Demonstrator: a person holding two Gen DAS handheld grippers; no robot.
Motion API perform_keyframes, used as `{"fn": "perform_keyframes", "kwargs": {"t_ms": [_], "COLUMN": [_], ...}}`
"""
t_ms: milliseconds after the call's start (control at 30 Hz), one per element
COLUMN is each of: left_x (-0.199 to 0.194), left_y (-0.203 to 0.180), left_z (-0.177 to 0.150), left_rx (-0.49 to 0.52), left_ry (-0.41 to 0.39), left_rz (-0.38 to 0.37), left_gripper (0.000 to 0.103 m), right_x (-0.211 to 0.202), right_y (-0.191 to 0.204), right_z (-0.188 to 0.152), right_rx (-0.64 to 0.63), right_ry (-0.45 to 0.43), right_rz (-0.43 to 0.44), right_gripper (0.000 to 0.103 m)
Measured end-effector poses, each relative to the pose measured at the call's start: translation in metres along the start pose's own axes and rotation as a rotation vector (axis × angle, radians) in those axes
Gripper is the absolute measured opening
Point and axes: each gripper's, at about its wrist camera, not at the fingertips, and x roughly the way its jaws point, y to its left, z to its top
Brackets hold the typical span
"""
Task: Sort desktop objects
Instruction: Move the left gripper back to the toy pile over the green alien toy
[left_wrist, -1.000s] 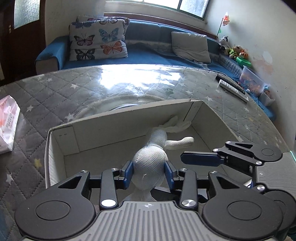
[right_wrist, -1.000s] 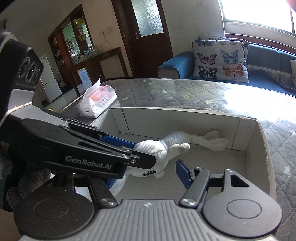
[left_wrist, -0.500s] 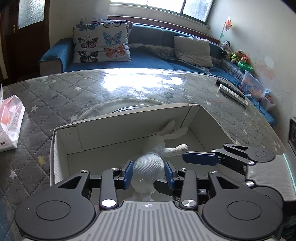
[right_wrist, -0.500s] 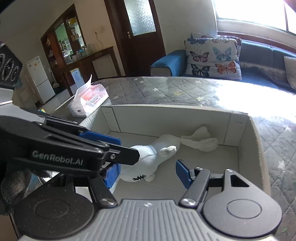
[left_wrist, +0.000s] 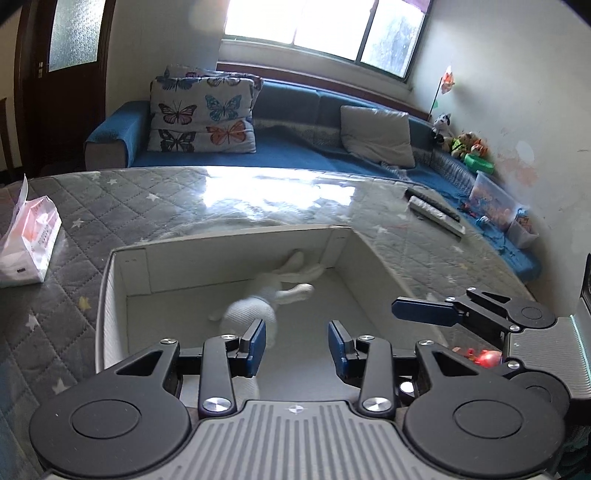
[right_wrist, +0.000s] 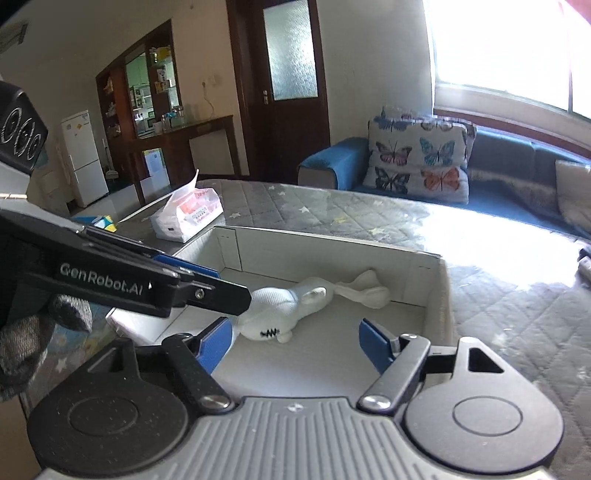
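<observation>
The white plush rabbit (left_wrist: 258, 306) lies on the floor of the open cardboard box (left_wrist: 229, 258) on the quilted bench (left_wrist: 92, 206), its ears toward the far wall. The left claw (left_wrist: 297, 347) hangs over the near part of the box with its blue pads spread and empty, the rabbit's rump just ahead of its left pad. The right claw (right_wrist: 295, 343) is likewise spread and empty, the rabbit (right_wrist: 284, 310) lying just beyond its pads, nearer the left one.
</observation>
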Motion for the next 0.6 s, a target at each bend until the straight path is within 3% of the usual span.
{"fn": "perform_keyframes", "kwargs": {"t_ms": [300, 600], "left_x": [-0.018, -0.014], "left_y": [-0.028, -0.037], "left_z": [-0.028, -0.058], "left_rx": [-0.005, -0.072], "left_ry": [-0.013, 0.017], "left_rz": [-0.022, -0.069], "left_gripper": [0.040, 0.040], "right_x": [-0.047, -0.062], "right_y": [0.004, 0.010], "right_z": [-0.031, -0.069], "right_rx": [-0.050, -0.049], "right_ry": [-0.033, -0.018], "right_rz": [-0.043, -0.063], "right_gripper": [0.095, 0.095]}}
